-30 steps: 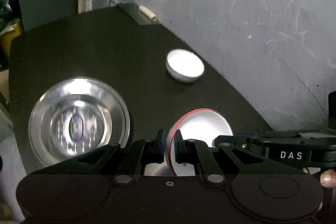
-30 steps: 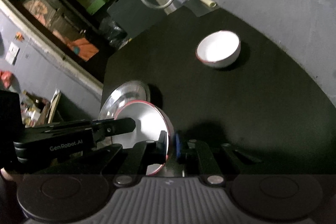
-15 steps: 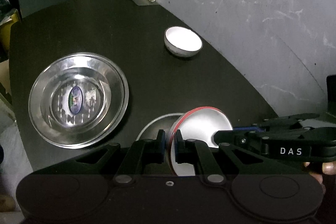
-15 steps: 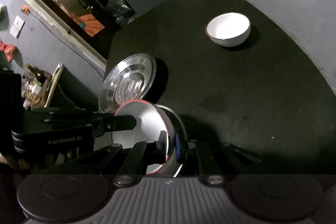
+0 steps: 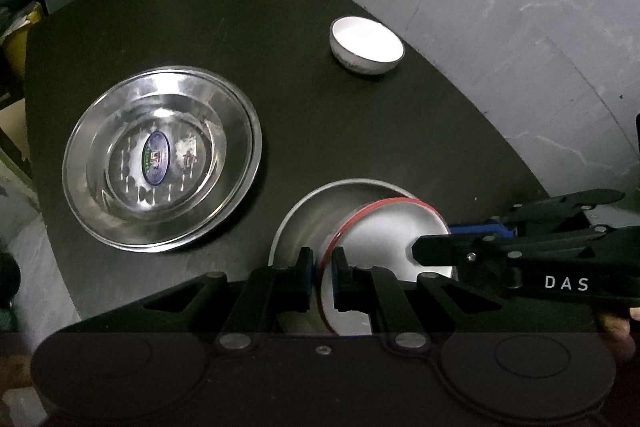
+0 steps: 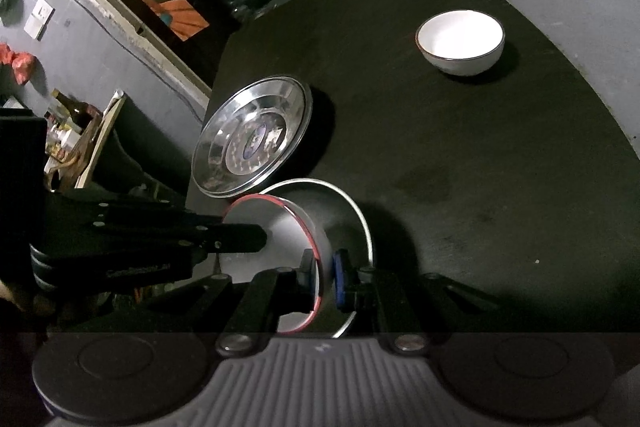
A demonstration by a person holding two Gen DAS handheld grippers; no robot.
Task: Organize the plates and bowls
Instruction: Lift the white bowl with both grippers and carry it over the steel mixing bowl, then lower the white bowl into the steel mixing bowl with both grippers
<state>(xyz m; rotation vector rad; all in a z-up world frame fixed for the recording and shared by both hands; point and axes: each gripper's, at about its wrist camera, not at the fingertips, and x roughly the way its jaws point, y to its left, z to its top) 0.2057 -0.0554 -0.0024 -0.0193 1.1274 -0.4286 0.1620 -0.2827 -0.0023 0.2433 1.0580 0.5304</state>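
You held the red-rimmed bowl [image 5: 394,239] by opposite rim edges, the left gripper [image 5: 320,267] and right gripper [image 6: 325,273] jaws both clamped on it, over a steel plate [image 5: 316,215] on the dark surface [image 5: 320,99]. Lowering it level and centred would probably seat it cleanly. You had two bowls, counting the white bowl [image 5: 366,45], and two plates, counting the labelled steel plate [image 5: 160,159].
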